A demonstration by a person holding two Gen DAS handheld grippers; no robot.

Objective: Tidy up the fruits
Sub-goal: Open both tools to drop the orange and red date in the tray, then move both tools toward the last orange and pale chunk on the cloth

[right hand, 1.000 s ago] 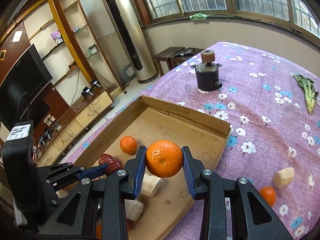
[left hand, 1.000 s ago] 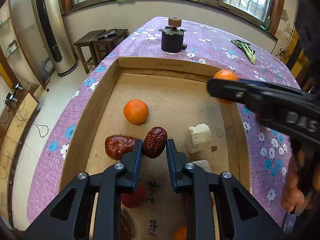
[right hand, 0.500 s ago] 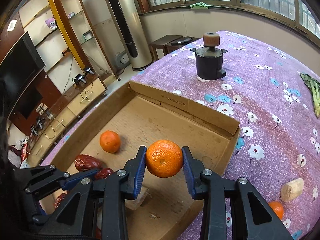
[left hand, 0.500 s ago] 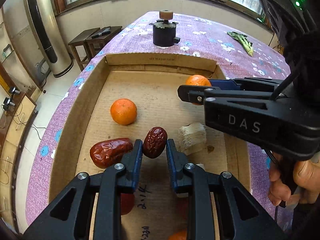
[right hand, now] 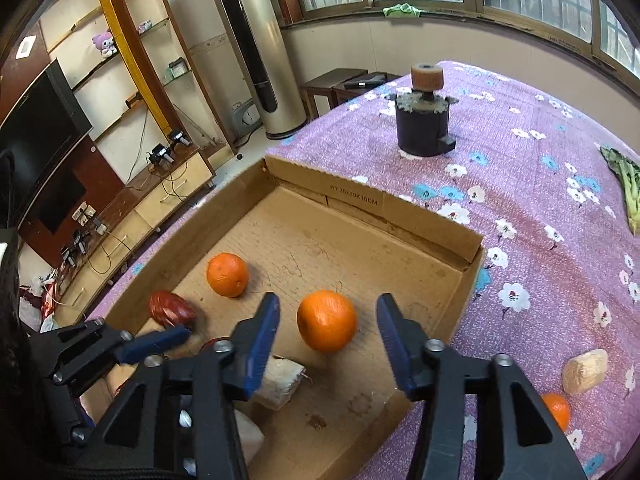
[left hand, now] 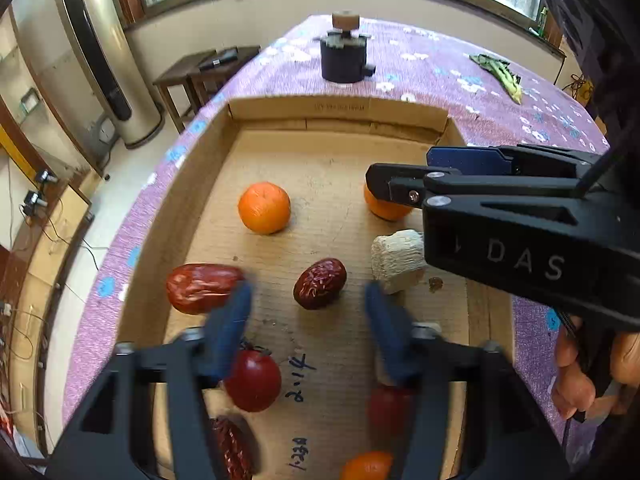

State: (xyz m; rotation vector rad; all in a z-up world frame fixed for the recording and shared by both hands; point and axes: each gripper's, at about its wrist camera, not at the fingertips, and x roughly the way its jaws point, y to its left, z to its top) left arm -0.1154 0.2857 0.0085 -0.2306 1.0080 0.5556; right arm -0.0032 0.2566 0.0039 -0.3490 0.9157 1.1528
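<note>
A shallow cardboard box [left hand: 340, 110] [right hand: 432, 224] lies on the purple flowered table. My left gripper [left hand: 308, 316] is open; the wrinkled red date [left hand: 320, 283] lies free on the box floor between its fingers. My right gripper [right hand: 326, 332] is open; the orange [right hand: 327, 320] sits loose between its fingers inside the box, also partly seen in the left wrist view [left hand: 384, 209]. Another orange [left hand: 264, 207] [right hand: 227, 274] and a larger red date [left hand: 202, 287] [right hand: 170, 308] lie in the box.
The box also holds pale root chunks [left hand: 396, 260] [right hand: 280, 382], a red apple-like fruit [left hand: 253, 380] and more fruit near its front. Outside on the cloth lie an orange [right hand: 556, 410], a pale chunk [right hand: 584, 370], a green vegetable [right hand: 624, 184] and a dark pot [right hand: 424, 124].
Both grippers have opened. The left one has let go of the red date and the right one has let go of the orange; both fruits now rest in the box.
</note>
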